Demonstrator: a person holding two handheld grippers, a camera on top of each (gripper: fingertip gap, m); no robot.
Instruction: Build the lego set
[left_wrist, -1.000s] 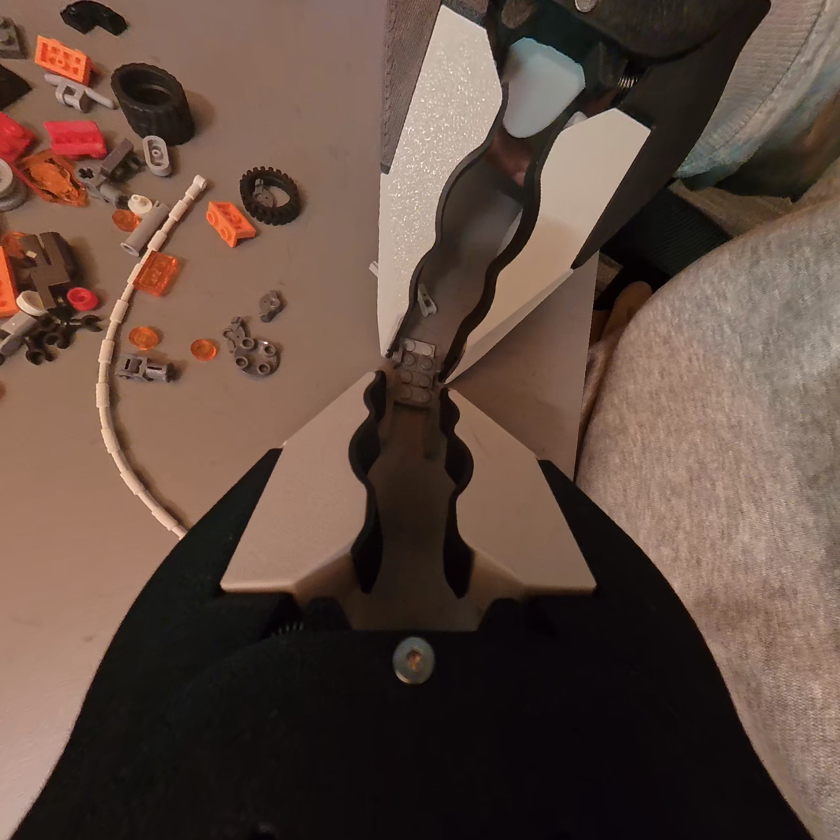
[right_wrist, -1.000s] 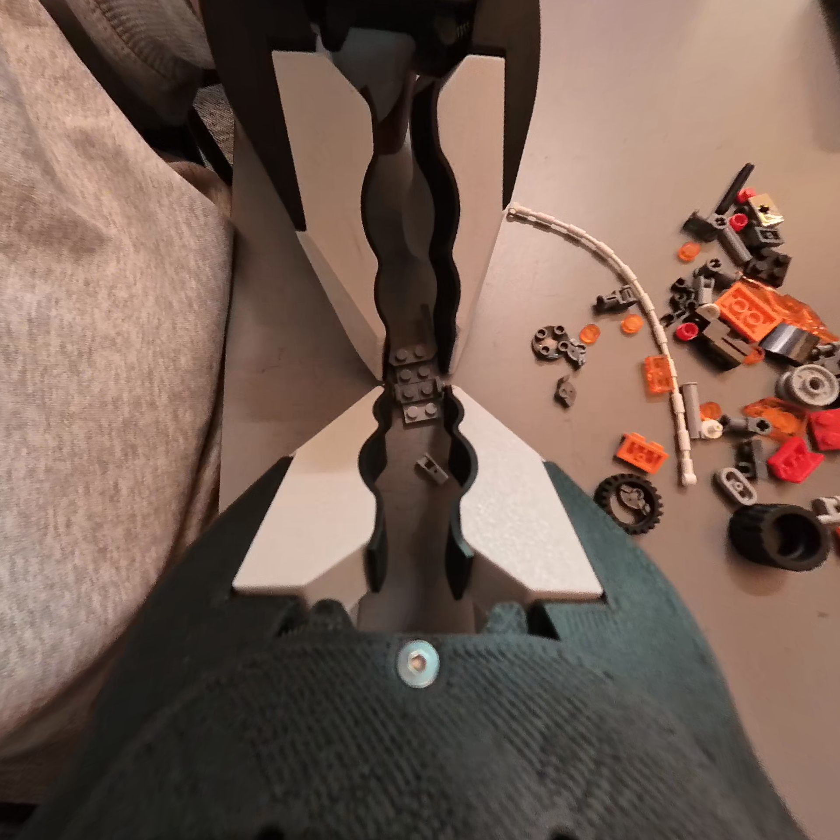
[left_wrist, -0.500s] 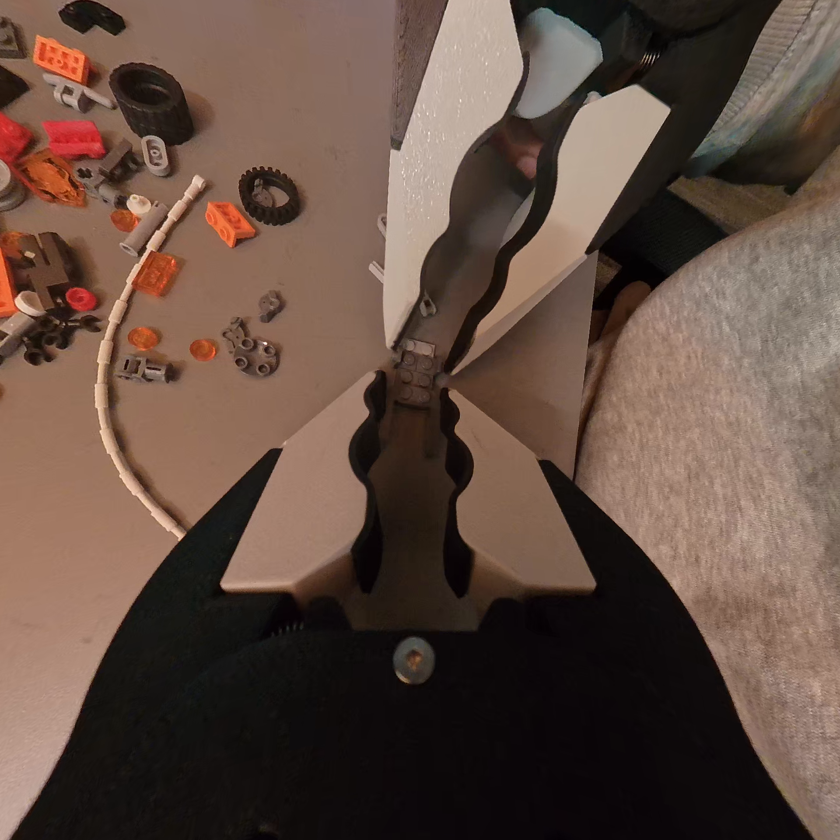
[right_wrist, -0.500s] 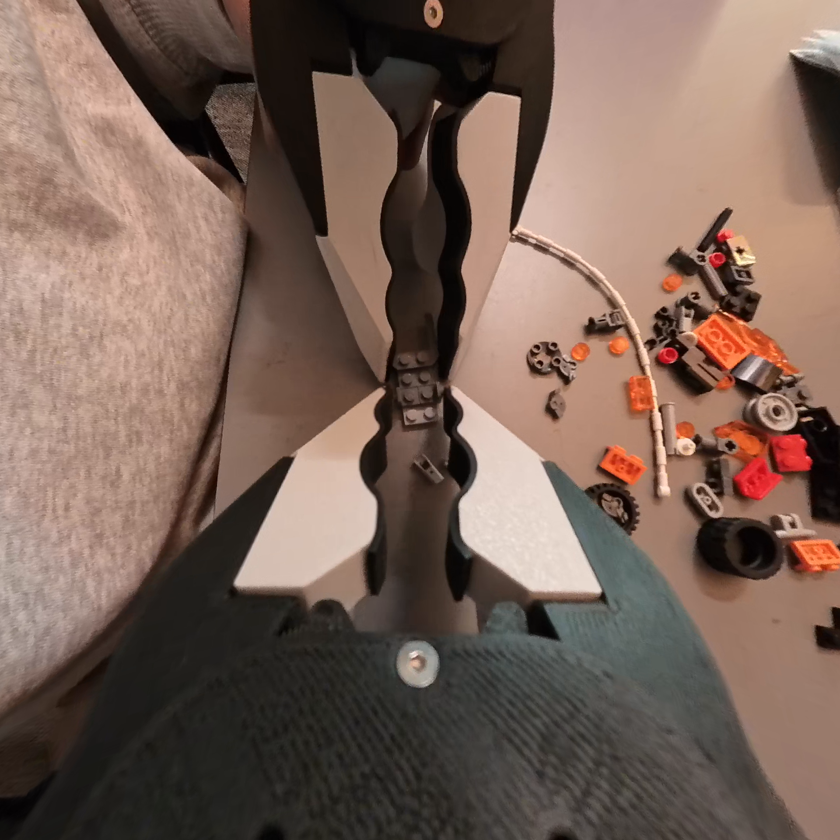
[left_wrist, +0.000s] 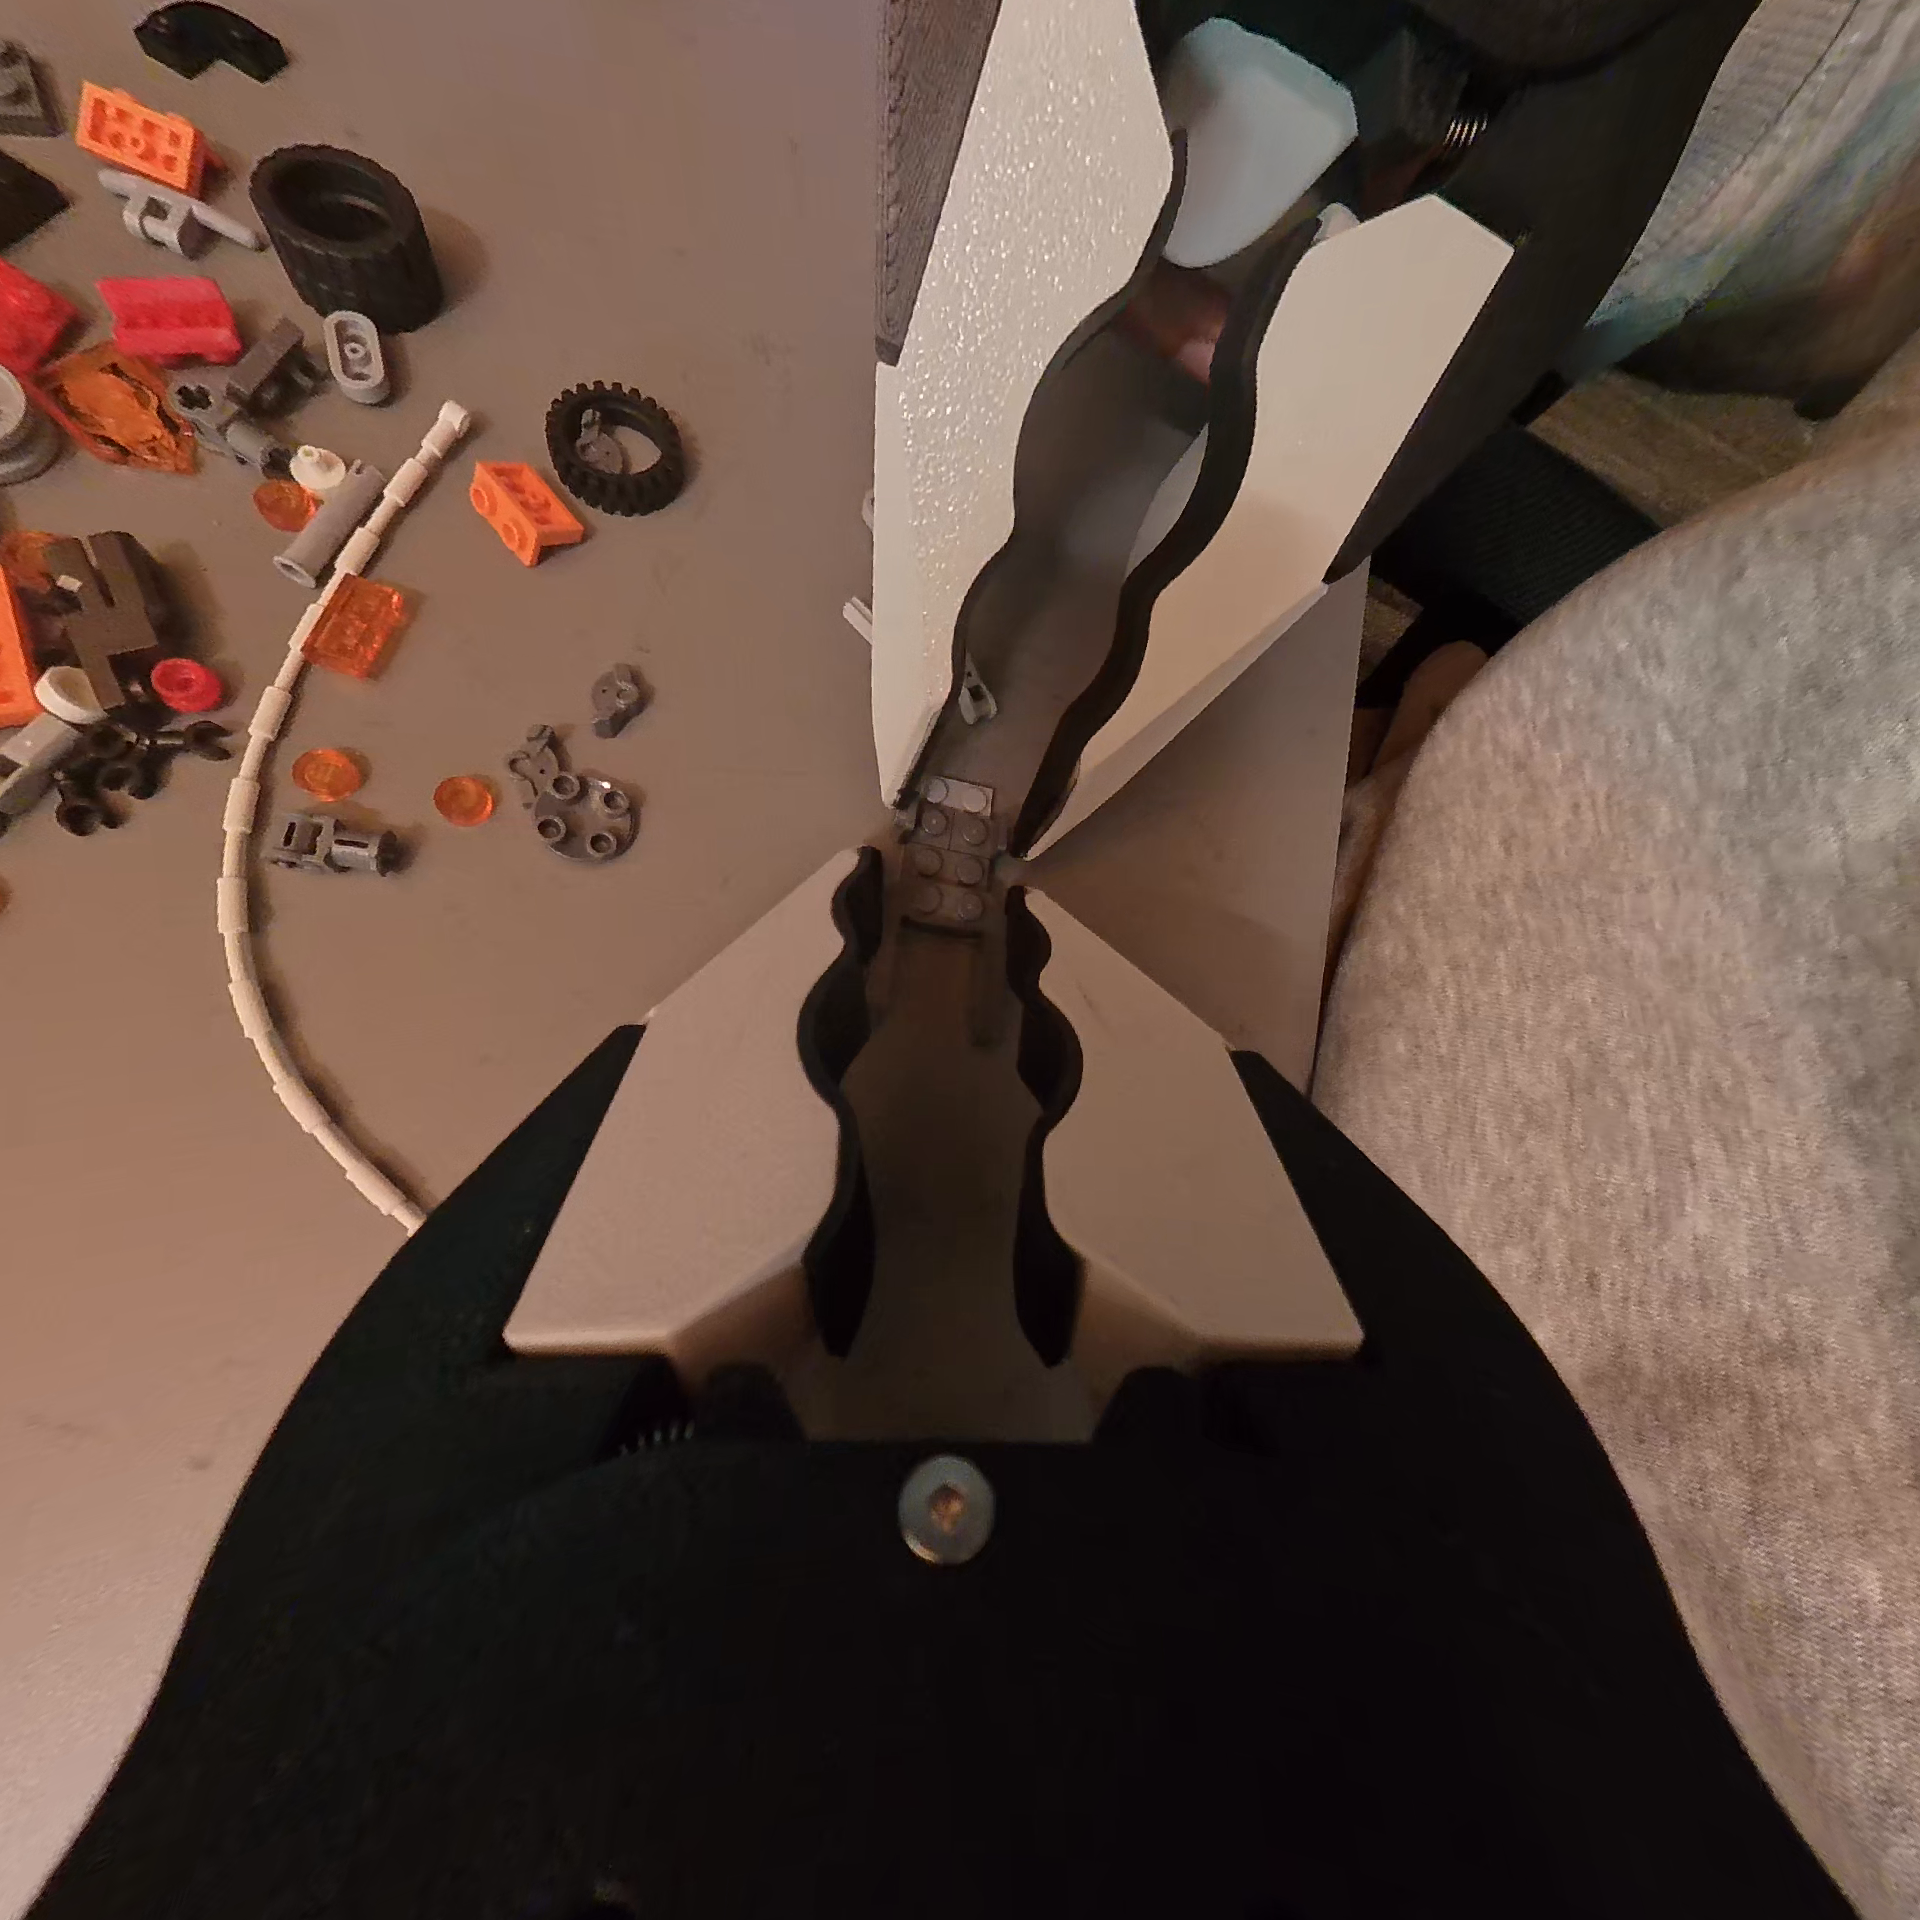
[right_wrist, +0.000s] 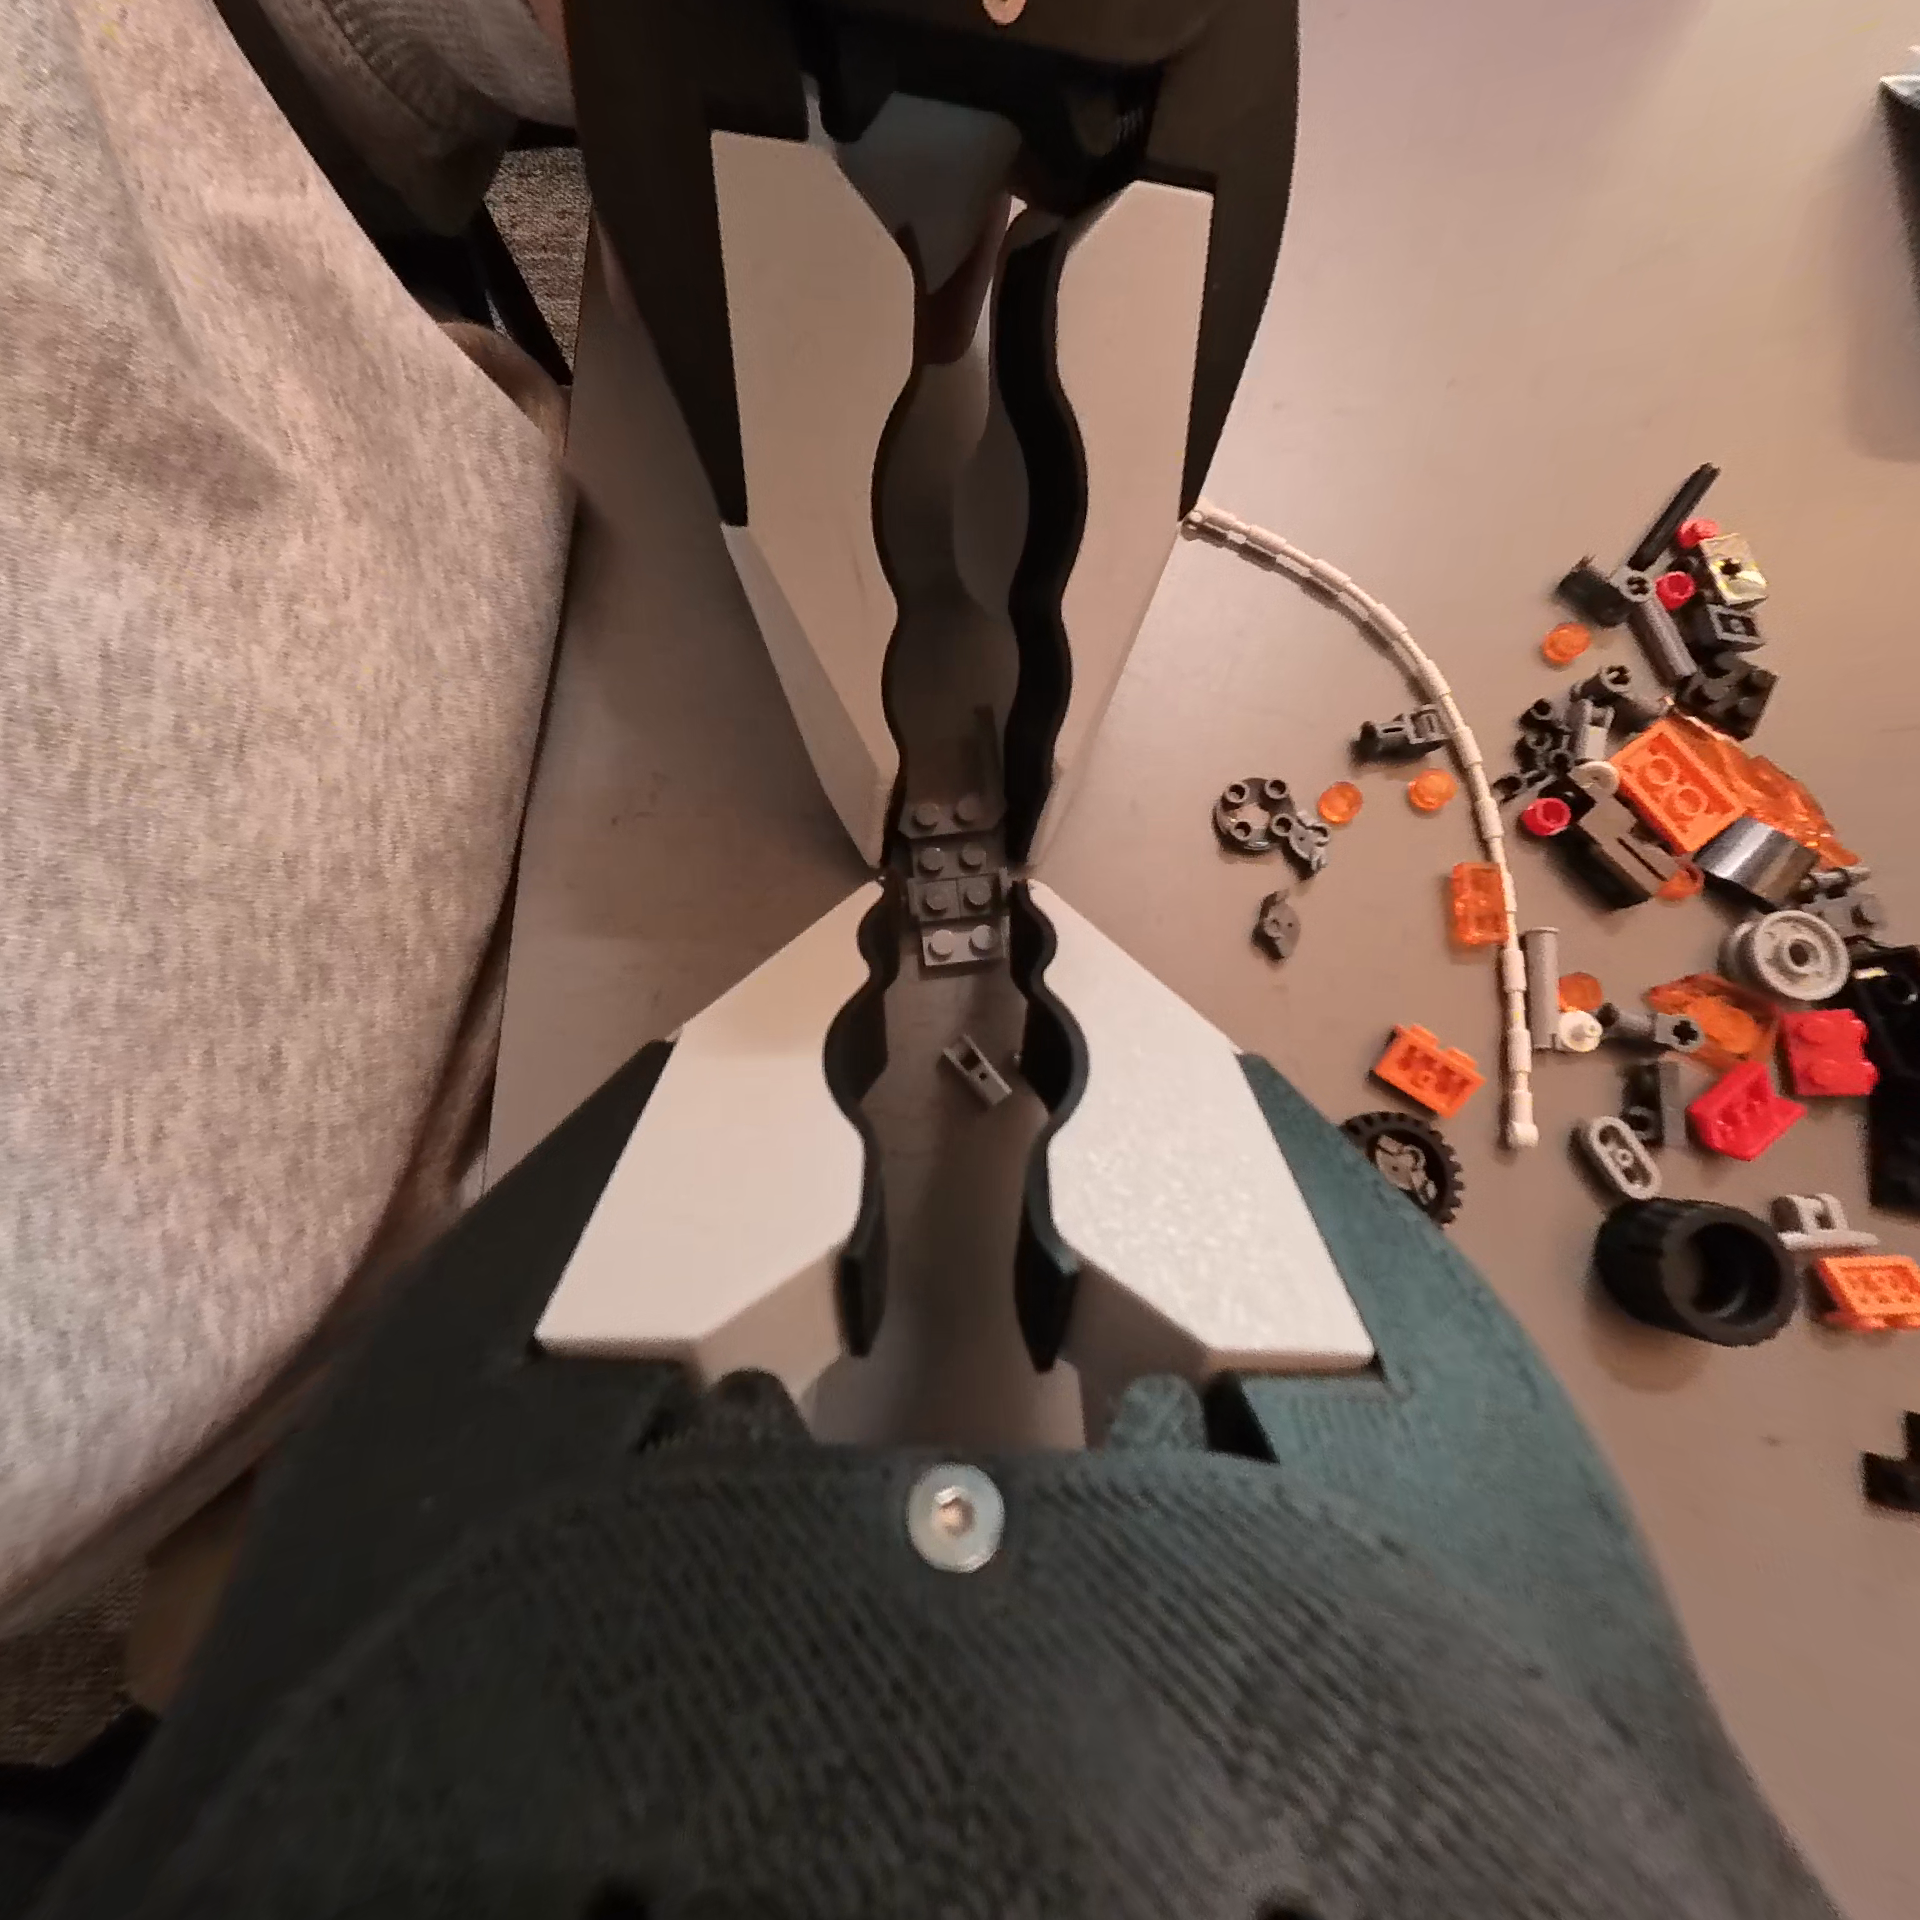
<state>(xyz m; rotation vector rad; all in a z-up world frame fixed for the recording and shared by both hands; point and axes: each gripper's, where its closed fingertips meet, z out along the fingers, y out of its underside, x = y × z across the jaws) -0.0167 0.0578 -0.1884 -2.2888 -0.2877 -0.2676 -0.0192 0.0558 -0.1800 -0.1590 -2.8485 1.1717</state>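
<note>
A short stack of dark grey studded plates is held between my two grippers, which meet tip to tip above the tan table. My left gripper is shut on the near end of it. My right gripper reaches in from the top of the left wrist view and is shut on the far end. In the right wrist view the grey plates sit between my right gripper and the left gripper. A small grey clip piece hangs between the right fingers.
Loose parts lie on the table: a large black tyre, a small tyre, orange plates, a round grey plate, a white ribbed hose. A person's grey clothing is close beside the grippers. Left and right tips are no more than a few centimetres apart. Left tips and right tips are each some 4 cm from the small grey clip piece. My left wrist view looks at it from another angle.
Both grippers keep hold of the grey plates. The right gripper has tilted and drawn back a little, so the loose parts sit lower in its view.
</note>
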